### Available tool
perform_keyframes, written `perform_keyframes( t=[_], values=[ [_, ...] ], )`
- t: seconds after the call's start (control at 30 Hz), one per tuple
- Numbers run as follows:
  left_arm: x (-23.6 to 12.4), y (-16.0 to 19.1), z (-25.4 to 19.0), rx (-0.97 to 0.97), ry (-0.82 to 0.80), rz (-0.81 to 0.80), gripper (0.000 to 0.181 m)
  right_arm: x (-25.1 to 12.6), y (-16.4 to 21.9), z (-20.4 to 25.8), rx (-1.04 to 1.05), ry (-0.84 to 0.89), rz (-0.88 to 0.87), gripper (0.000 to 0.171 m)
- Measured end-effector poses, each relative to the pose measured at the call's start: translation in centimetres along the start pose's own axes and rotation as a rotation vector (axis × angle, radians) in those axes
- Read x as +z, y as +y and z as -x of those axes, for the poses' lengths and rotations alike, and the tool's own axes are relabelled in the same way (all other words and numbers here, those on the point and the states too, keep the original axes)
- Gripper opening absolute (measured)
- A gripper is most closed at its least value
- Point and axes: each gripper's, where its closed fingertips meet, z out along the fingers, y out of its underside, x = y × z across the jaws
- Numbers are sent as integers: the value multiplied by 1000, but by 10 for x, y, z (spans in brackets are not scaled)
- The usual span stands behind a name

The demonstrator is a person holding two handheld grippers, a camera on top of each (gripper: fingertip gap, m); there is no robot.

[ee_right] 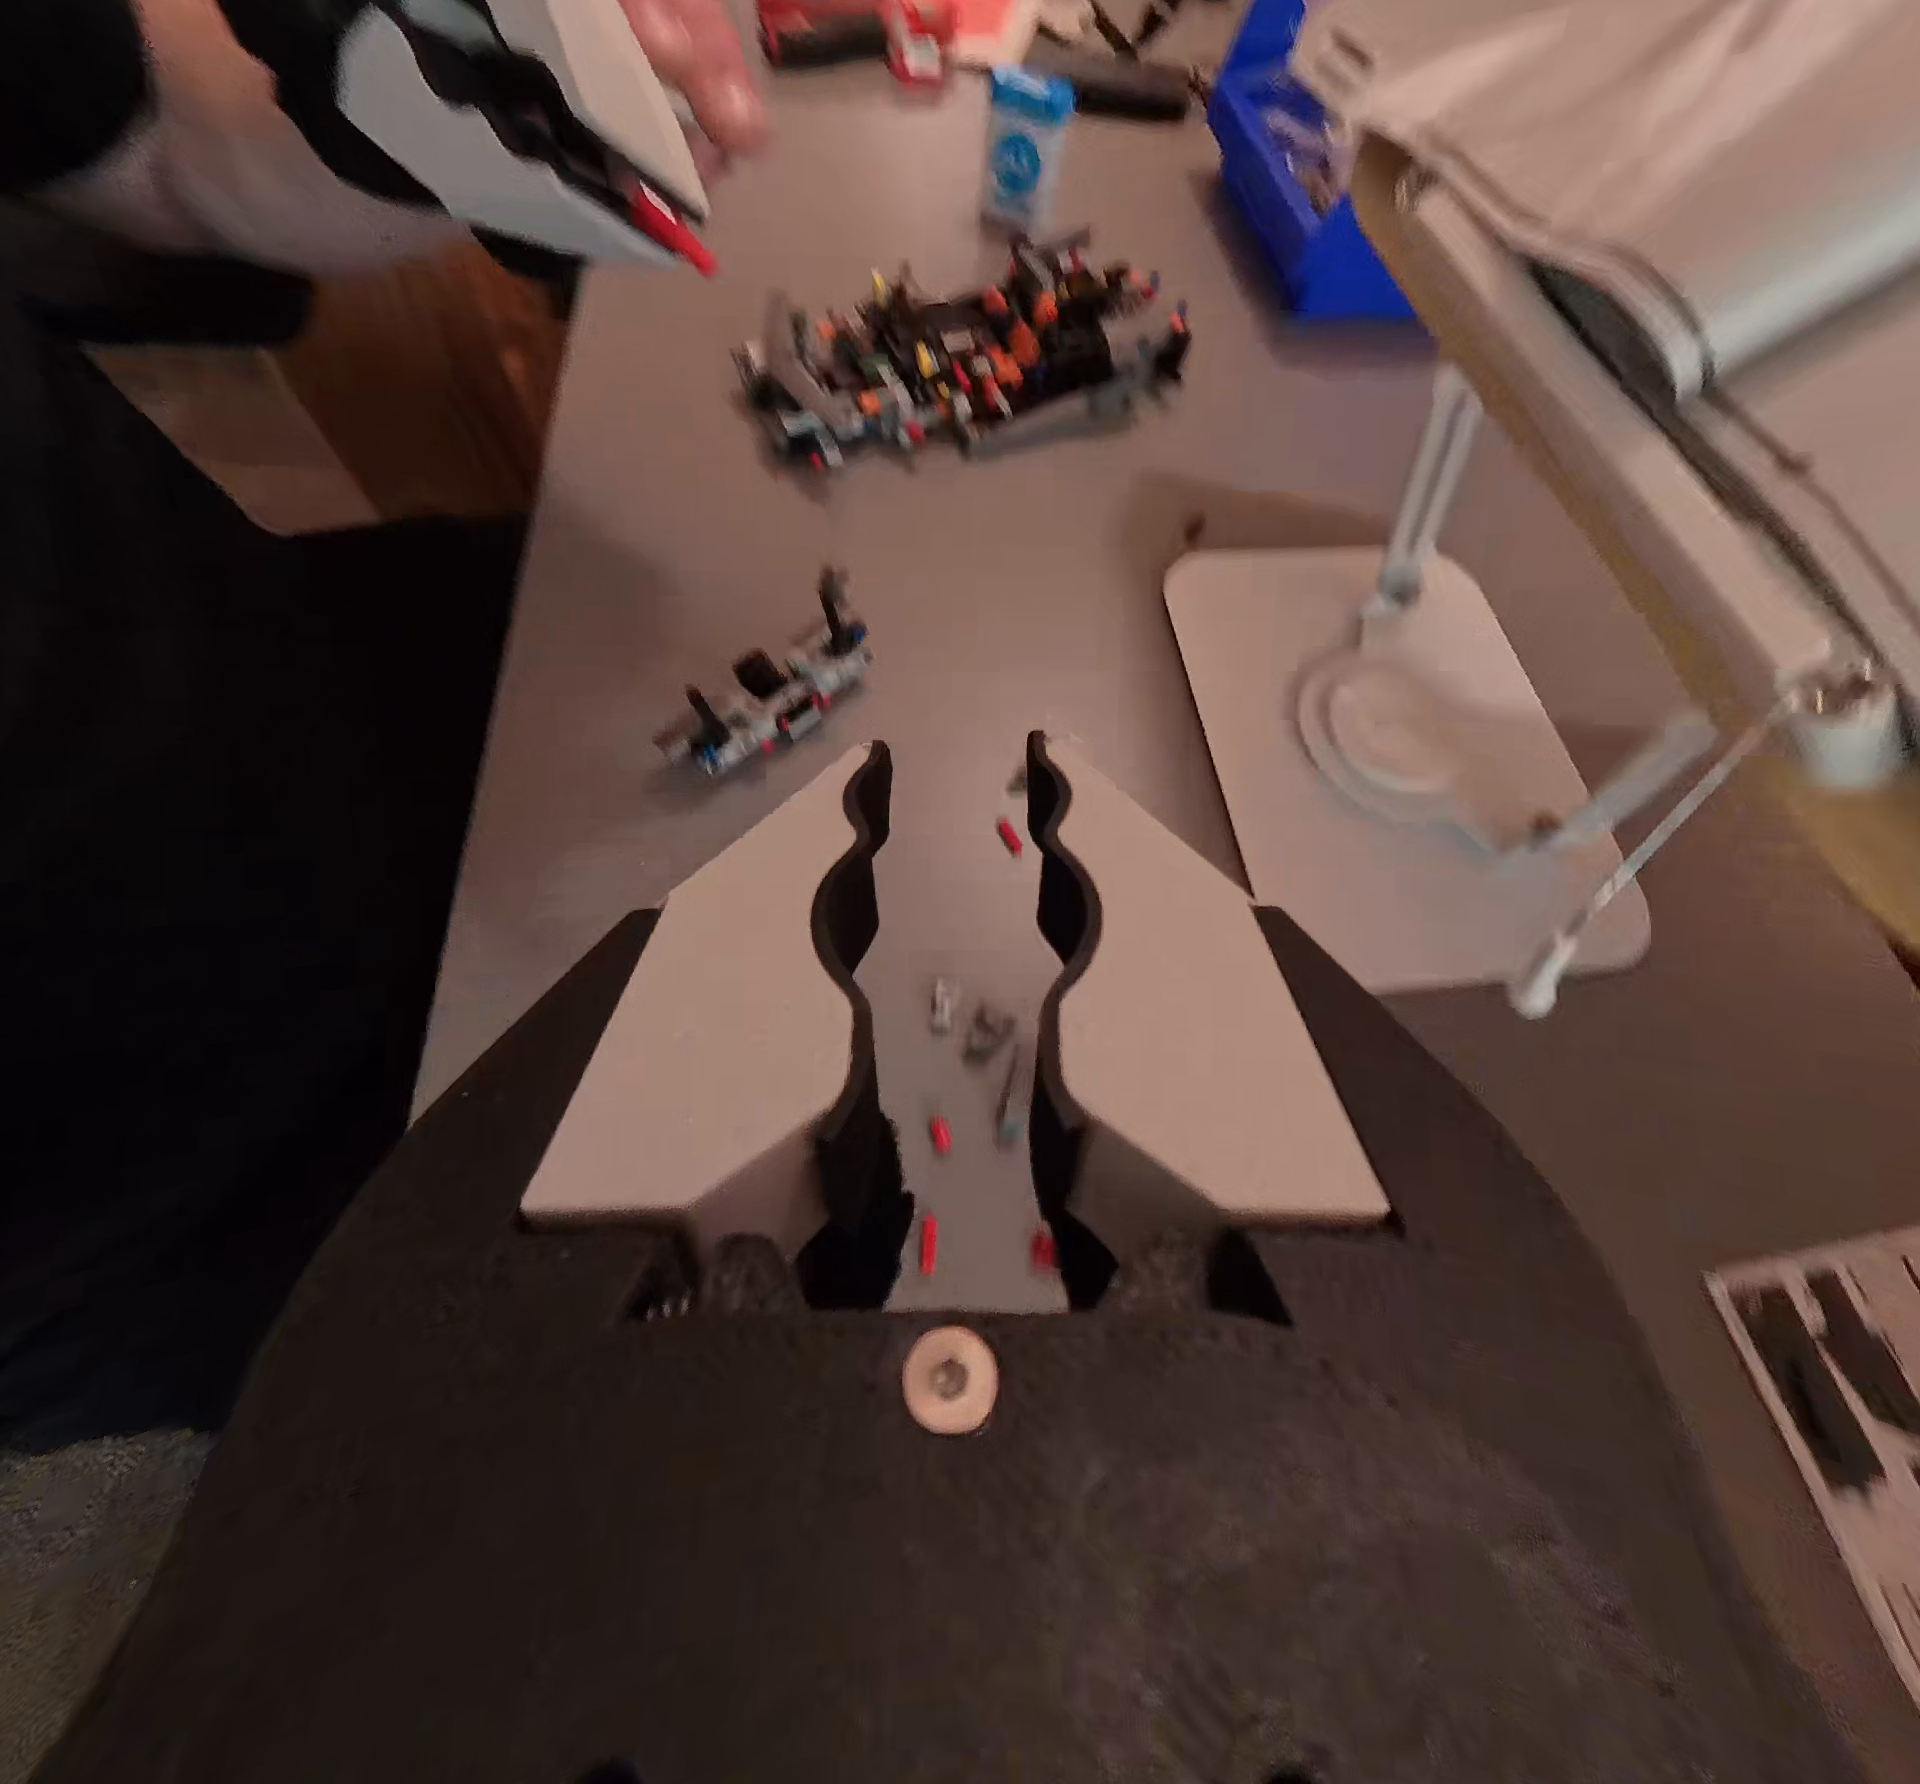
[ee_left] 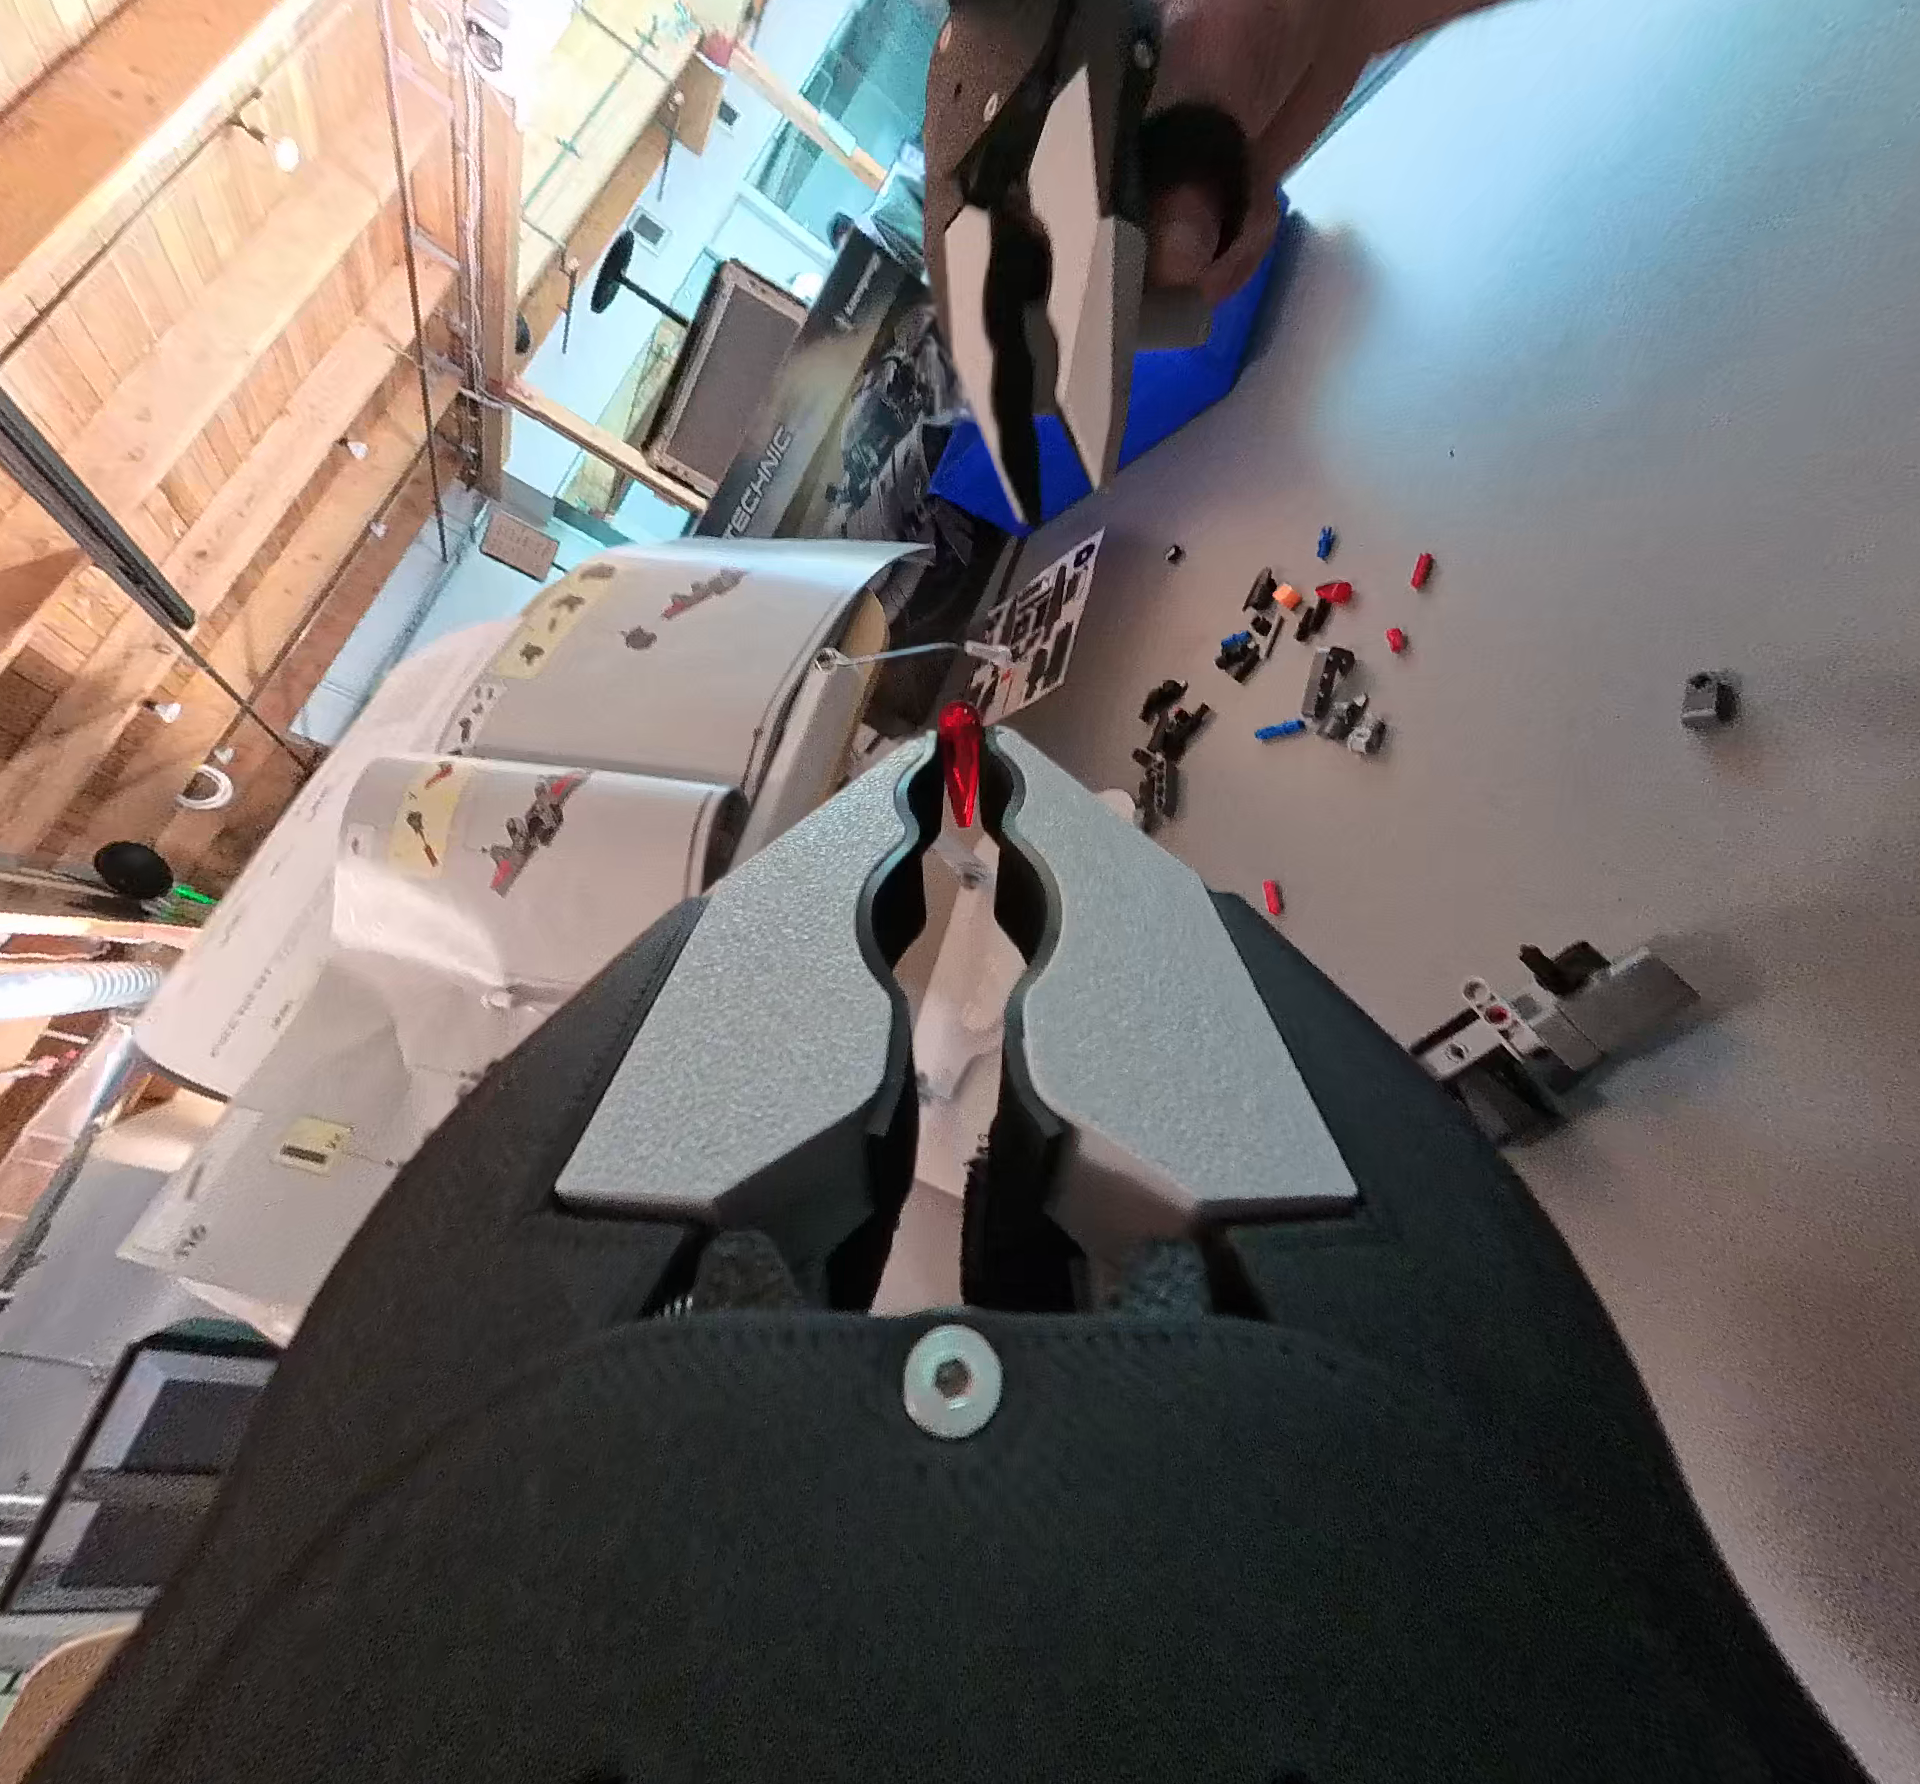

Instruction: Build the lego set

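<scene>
Pinching a red translucent piece (ee_left: 958, 766) at its tips, the left gripper (ee_left: 956, 747) holds something tiny, light, slick; grip its thicker end. Right gripper (ee_right: 958, 758) gapes empty.

Bare grey table (ee_right: 1039, 529) lies open between the large lego assembly (ee_right: 961, 363) and the small sub-assembly (ee_right: 774, 685). Loose pieces (ee_right: 971, 1028) litter the strip under the parted right gripper (ee_right: 956, 752). To its right the lamp base (ee_right: 1382, 726) and overhanging instruction booklet (ee_right: 1621, 72) block passage (the blue bin (ee_right: 1288, 207) stands beyond).
</scene>
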Motion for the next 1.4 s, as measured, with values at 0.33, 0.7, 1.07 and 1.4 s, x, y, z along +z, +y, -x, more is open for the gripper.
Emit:
perform_keyframes(
  t=[0.33, 0.7, 1.07, 1.4],
  values=[
    [-1, 33, -20, -59, 8, 98, 4, -31, 127, -46, 112, 249, 332, 18],
    [3, 49, -19, -77, -6, 156, 4, -11, 161, -77, 120, 210, 352, 15],
    [7, 60, -19, -98, -4, 171, 5, 17, 160, -103, 67, 168, 381, 16],
    [6, 65, -17, -102, -7, 182, 5, 43, 160, -106, 45, 107, 394, 12]
  ],
)
